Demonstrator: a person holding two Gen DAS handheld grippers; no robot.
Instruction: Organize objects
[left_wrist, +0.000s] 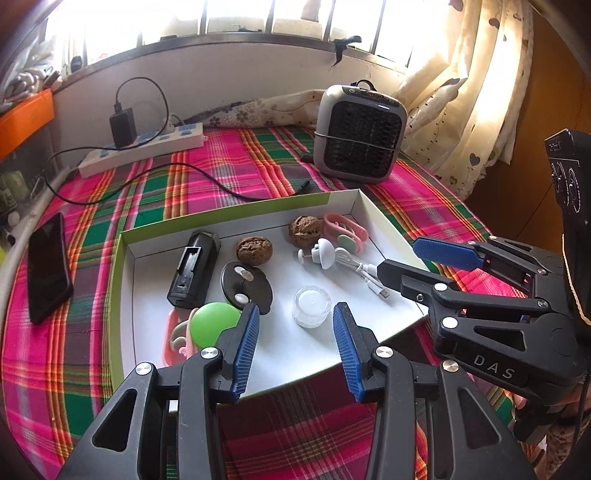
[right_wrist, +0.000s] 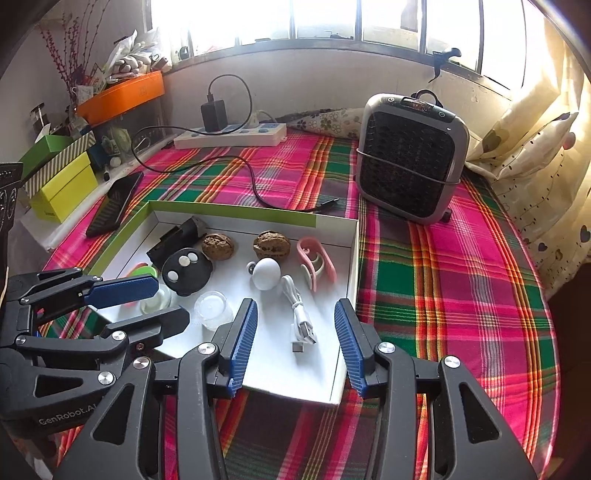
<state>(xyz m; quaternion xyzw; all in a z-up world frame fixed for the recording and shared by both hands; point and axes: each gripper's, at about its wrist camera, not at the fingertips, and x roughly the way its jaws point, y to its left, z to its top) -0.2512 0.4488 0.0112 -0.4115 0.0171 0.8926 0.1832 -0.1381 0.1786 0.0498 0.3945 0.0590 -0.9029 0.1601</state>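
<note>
A white shallow box with a green rim lies on the plaid cloth. In it are a black battery charger, two walnuts, a black disc, a clear glass cup, a white knob, a white USB cable, pink clips and a green ball. My left gripper is open and empty over the box's near edge. My right gripper is open and empty over the cable.
A grey fan heater stands behind the box. A power strip with a black charger and its cable lie at the back left. A black phone lies left of the box. Yellow-green boxes sit far left.
</note>
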